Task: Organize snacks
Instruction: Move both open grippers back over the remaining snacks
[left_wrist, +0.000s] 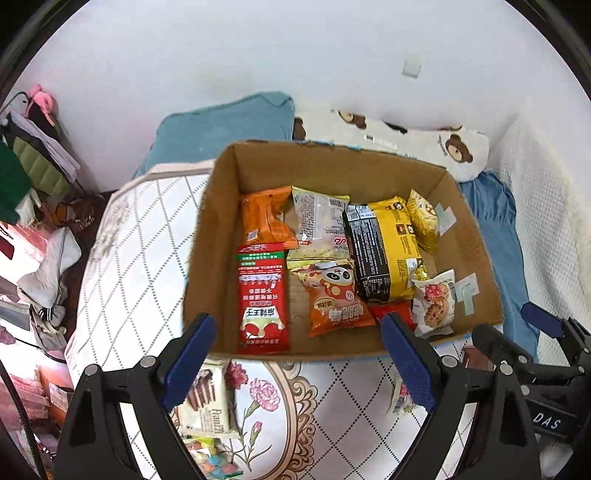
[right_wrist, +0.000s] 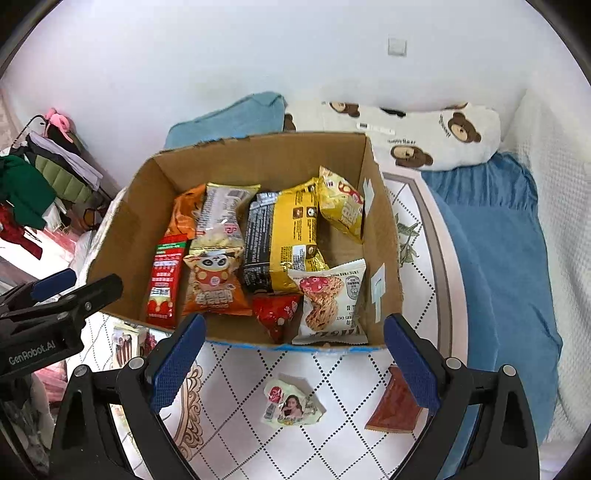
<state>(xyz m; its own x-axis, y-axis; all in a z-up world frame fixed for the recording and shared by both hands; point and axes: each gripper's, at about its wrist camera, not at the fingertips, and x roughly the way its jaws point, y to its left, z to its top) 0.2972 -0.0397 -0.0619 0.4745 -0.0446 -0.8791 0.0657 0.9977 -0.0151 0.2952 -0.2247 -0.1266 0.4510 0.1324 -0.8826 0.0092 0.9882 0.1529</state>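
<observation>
An open cardboard box (left_wrist: 218, 236) (right_wrist: 136, 225) stands on a quilted bed cover. Several snack packets lie inside: a long red packet (left_wrist: 262, 295), an orange panda packet (left_wrist: 332, 299), a yellow and black pack (right_wrist: 291, 236) and a white cookie packet (right_wrist: 328, 299). My left gripper (left_wrist: 297, 363) hovers open over the box's near edge, with nothing between its blue pads. My right gripper (right_wrist: 293, 363) is open too, above the near edge and empty. Loose on the cover lie a white chocolate-stick packet (left_wrist: 207, 398), a small pale packet (right_wrist: 291, 406) and a red-brown packet (right_wrist: 393, 406).
A bear-print pillow (right_wrist: 424, 136) and a teal cushion (left_wrist: 225, 125) lie behind the box against the white wall. A blue blanket (right_wrist: 498, 240) runs along the right. Clothes hang on a rack (left_wrist: 33, 155) at the left, past the bed's edge.
</observation>
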